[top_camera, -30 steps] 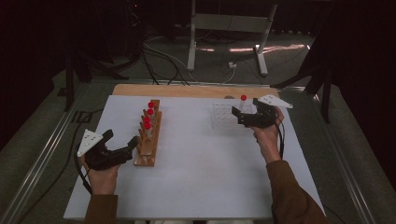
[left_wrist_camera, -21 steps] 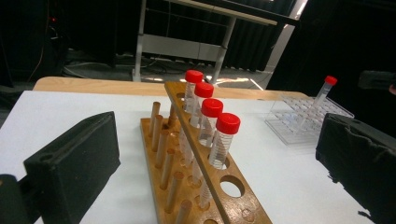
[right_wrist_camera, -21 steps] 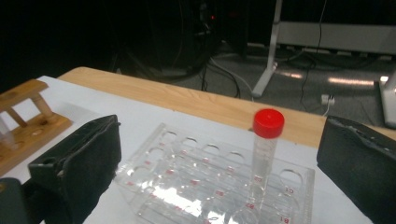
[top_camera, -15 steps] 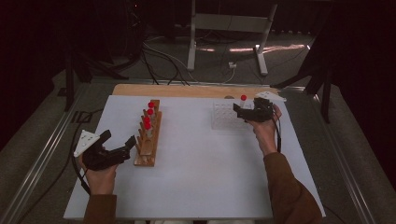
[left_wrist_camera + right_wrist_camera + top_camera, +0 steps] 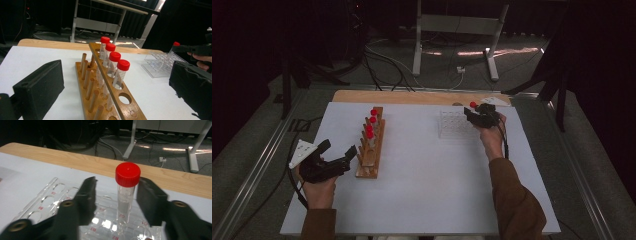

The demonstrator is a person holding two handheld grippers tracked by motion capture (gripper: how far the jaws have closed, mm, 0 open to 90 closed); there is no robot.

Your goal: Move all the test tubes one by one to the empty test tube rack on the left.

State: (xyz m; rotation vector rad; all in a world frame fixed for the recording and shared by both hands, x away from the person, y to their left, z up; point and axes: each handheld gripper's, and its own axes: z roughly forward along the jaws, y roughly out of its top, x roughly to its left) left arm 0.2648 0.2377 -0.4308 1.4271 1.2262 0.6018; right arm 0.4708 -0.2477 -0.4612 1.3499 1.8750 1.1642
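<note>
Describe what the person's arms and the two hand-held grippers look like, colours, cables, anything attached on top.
Both forearms wear brown long sleeves. The left hand-held gripper is black, with two blocky matte jaws, a grey three-cornered plate on top and a black cable trailing behind. The right hand-held gripper is black too, its cable running back along the hand; from its own camera, round brass-coloured fittings sit in the jaw arms.

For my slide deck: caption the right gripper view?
Open right gripper straddles a red-capped tube standing in the clear rack.
</note>
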